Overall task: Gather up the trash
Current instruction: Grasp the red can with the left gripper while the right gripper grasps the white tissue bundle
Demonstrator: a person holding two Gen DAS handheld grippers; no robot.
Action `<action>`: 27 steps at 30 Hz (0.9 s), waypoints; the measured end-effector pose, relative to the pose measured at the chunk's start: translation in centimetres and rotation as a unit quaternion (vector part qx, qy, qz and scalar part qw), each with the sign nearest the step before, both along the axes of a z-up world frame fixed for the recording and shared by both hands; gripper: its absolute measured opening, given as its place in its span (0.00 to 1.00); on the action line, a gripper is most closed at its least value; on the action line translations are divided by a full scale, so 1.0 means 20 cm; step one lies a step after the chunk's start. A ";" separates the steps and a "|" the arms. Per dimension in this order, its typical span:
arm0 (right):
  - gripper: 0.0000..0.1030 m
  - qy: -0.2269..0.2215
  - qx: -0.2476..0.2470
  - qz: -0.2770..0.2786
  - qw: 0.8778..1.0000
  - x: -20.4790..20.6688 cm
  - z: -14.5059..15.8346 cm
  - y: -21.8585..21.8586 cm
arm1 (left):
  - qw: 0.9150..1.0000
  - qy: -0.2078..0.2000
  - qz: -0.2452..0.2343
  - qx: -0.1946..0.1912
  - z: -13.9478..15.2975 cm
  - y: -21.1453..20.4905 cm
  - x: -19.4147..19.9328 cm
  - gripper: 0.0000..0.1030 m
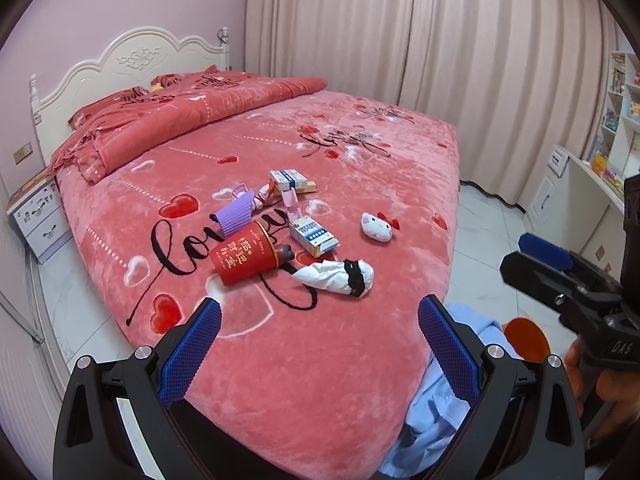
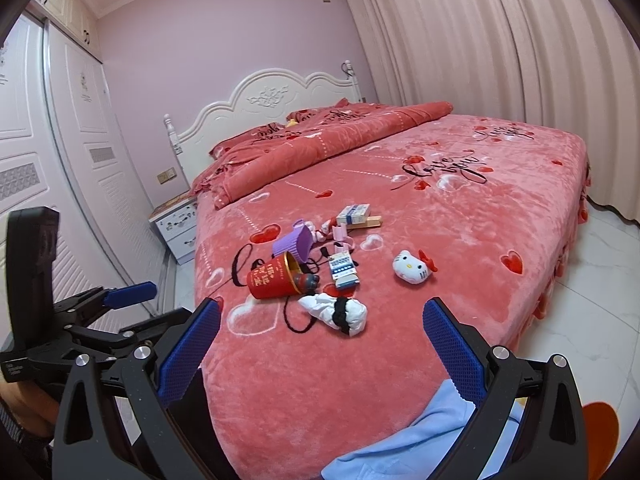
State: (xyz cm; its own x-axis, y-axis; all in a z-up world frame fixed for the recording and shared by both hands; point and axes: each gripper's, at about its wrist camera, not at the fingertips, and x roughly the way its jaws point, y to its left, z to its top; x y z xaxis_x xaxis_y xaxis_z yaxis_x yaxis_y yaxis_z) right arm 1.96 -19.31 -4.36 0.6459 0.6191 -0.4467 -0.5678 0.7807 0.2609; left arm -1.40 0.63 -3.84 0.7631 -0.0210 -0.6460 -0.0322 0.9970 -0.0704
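Note:
A pile of small items lies on the pink bed (image 1: 320, 360): a red paper cup (image 1: 244, 258) on its side, a crumpled white tissue with a black band (image 1: 340, 277), a blue-white carton (image 1: 313, 236), a purple ribbed cup (image 1: 234, 216) and a second box (image 1: 290, 180). The right wrist view shows the same cup (image 2: 272, 280), tissue (image 2: 340, 312) and carton (image 2: 343, 274). My left gripper (image 1: 320, 320) is open and empty, short of the pile. My right gripper (image 2: 322, 322) is open and empty, also short of it, and shows at the right of the left wrist view (image 1: 560, 272).
A Hello Kitty plush (image 1: 378, 225) lies right of the pile. A folded red quilt (image 1: 192, 112) and white headboard (image 1: 132, 60) are at the far end. A light blue cloth (image 1: 440, 412) hangs by the bed's near corner. A nightstand (image 1: 40, 216), wardrobe (image 2: 48, 152) and shelves (image 1: 616, 120) line the room.

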 end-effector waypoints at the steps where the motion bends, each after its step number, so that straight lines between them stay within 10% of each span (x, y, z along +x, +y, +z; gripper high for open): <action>1: 0.96 0.000 0.002 0.005 1.000 0.00 0.00 0.00 | 1.000 0.005 -0.003 -0.002 0.00 0.01 0.00 0.94; 27: 0.96 0.009 -0.036 0.100 0.994 0.30 -0.16 0.07 | 0.991 0.094 -0.096 -0.016 -0.16 0.14 0.30 0.94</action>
State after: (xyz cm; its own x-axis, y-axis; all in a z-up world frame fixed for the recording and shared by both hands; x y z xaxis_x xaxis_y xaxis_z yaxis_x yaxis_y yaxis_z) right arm 7.98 -17.85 -7.57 0.5053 0.7001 -0.5045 -0.7092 0.6700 0.2195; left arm 4.59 3.38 -6.96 0.6099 -0.1774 -0.7724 0.1421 0.9833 -0.1136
